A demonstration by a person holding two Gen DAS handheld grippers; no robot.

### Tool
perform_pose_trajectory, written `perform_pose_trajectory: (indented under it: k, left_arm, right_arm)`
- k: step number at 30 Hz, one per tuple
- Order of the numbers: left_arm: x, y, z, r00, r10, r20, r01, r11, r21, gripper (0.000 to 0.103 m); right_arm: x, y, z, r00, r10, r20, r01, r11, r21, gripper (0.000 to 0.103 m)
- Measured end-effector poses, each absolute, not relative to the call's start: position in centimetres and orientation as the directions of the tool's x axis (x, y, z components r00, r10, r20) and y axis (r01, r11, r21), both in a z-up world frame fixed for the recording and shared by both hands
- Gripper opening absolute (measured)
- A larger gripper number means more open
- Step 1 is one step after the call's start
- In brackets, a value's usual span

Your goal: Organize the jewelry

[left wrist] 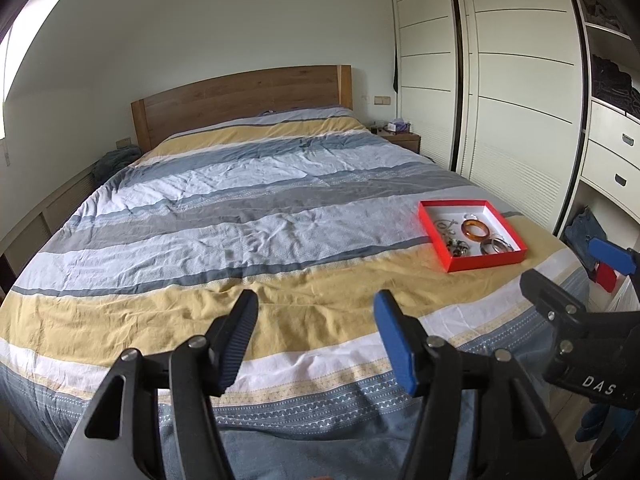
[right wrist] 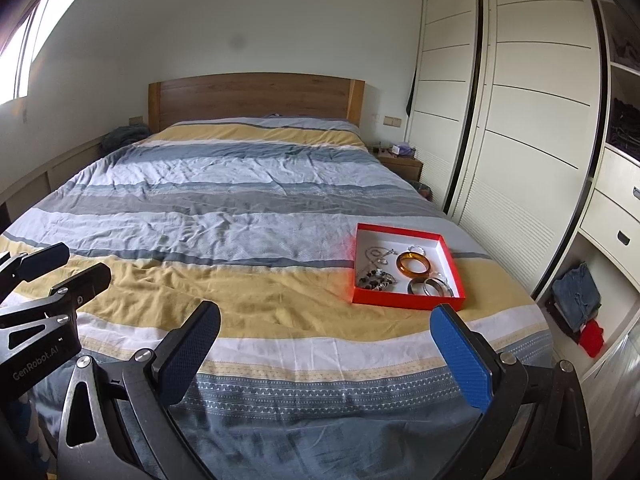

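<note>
A shallow red box (left wrist: 488, 262) (right wrist: 408, 300) lies on the bed's right side, on a yellow stripe. It holds an amber bangle (left wrist: 476, 237) (right wrist: 401, 266), silver bangles (left wrist: 496, 246) (right wrist: 430, 286), a dark beaded piece (left wrist: 458, 246) (right wrist: 374, 278) and a thin chain (left wrist: 444, 224) (right wrist: 378, 254). My left gripper (left wrist: 316, 304) (right wrist: 76, 262) hovers open over the foot of the bed, well left of the box, with nothing between its fingers. My right gripper (right wrist: 326, 312) (left wrist: 568, 268) is open and empty too, with its blue finger (right wrist: 460, 356) just in front of the box.
The striped duvet (right wrist: 240, 220) covers a wide bed with a wooden headboard (right wrist: 256, 96). A nightstand (right wrist: 400, 162) stands at the far right corner. Sliding wardrobe doors (right wrist: 520, 140) line the right wall, beside drawers (right wrist: 616, 232) and folded clothes (right wrist: 576, 292).
</note>
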State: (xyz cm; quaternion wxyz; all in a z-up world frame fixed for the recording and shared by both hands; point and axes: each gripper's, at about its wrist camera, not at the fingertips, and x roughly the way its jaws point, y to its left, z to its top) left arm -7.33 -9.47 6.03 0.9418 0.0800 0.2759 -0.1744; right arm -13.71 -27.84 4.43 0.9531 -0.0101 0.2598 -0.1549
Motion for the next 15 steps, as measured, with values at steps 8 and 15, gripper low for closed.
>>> perform_pose_trajectory:
  k: [8,15]
  left_arm:
    - [-7.0,-10.0,5.3,0.768,-0.282,-0.574,0.381,0.923,0.056,0.066]
    - [-6.9,-10.2,4.8,0.761,-0.277,-0.586,0.381,0.923,0.058,0.066]
  right_arm:
    - [-13.7,-28.1,4.3,0.821,-0.299,-0.487,0.287,0.953,-0.101,0.103]
    - [-13.7,-28.5,4.3,0.820,-0.306,-0.484,0.296,0.950,-0.099,0.103]
